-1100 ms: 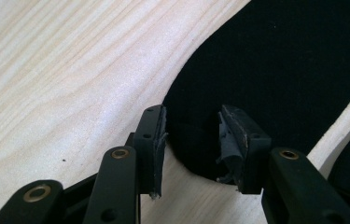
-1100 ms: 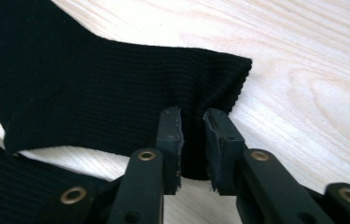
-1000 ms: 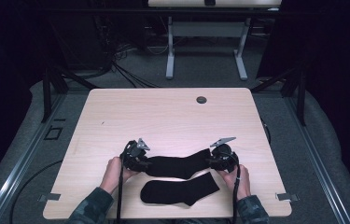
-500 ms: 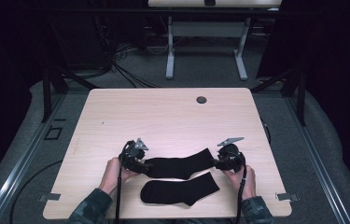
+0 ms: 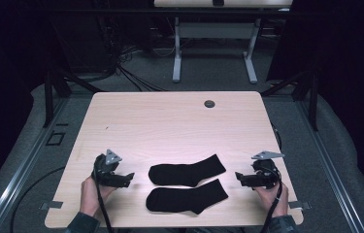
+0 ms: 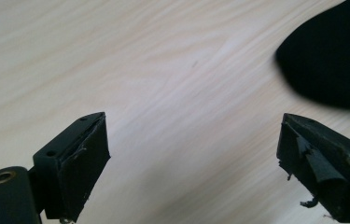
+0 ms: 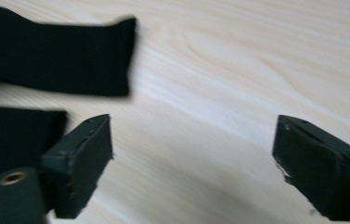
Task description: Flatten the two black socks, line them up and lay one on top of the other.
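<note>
In the high view, at the lower left of the frame, the left gripper (image 5: 130, 177) is being held low over the light wooden table (image 5: 170, 121) by the person's left hand (image 5: 91, 194); its jaws are being pointed toward the middle of the frame, and they have just been opening; in the left gripper view (image 6: 191, 158) they are being shown spread wide with only bare wood grain between them, so nothing is being gripped. At the lower middle of the high view, two black socks are being left flat on the table, one just above the other; the upper sock (image 5: 188, 171) is being shown with its cuff toward the right, and the lower sock (image 5: 187, 197) is lying just below it, the two nearly touching along their length; both are lying well apart from either gripper. In the left gripper view a rounded end of a sock (image 6: 331, 60) is being seen at the upper right, beyond the jaws and untouched by them. At the lower right of the high view, the right gripper (image 5: 238, 176) is being held by the right hand (image 5: 272, 196), with its jaws being turned back toward the socks; these jaws too have just been opening; in the right gripper view (image 7: 191, 163) they are being shown wide apart over bare table, nothing being held; the upper sock's cuff (image 7: 70, 56) is being seen at the upper left there, and the lower sock (image 7: 14, 135) at the left edge, behind one jaw.
</note>
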`<state>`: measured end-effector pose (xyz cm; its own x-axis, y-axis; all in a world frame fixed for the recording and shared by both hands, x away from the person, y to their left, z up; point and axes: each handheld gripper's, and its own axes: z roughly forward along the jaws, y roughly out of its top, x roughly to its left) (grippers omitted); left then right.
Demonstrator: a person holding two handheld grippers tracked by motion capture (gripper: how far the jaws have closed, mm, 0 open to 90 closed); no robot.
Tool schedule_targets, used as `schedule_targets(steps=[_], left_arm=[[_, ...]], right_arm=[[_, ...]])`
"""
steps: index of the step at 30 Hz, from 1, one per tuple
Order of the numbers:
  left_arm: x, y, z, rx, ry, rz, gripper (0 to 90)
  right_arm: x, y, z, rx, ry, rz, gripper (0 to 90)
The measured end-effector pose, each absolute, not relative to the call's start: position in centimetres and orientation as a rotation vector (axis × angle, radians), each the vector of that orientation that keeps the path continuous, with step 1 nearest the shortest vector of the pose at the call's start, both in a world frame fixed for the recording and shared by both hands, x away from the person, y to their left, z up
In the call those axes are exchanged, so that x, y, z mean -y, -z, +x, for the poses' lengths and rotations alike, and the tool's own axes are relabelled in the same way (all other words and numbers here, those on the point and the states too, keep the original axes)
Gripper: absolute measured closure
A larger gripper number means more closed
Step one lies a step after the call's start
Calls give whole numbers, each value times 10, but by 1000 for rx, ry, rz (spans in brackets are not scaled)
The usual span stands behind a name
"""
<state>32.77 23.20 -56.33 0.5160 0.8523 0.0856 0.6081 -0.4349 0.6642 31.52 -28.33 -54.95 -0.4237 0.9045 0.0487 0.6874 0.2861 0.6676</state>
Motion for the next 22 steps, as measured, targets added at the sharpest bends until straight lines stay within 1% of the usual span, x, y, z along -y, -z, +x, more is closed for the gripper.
schedule_targets(steps=[4,9,11,13,16,22], left_arm=[[-250,576,318,-1269,-589,2126,50],[-257,583,312,-1287,-629,2104,33],[-258,584,312,-1304,-628,2105,24],[-259,587,314,-1310,-615,2101,15],[-265,593,312,-1325,-571,2023,5],[-265,593,312,-1339,-560,2016,5]], right_arm=[[301,560,305,-2175,-846,1479,44],[310,573,297,-2142,-791,1499,30],[310,577,295,-2138,-764,1477,61],[313,586,293,-2116,-853,1450,61],[316,587,291,-2090,-871,1469,69],[315,588,290,-2071,-877,1478,66]])
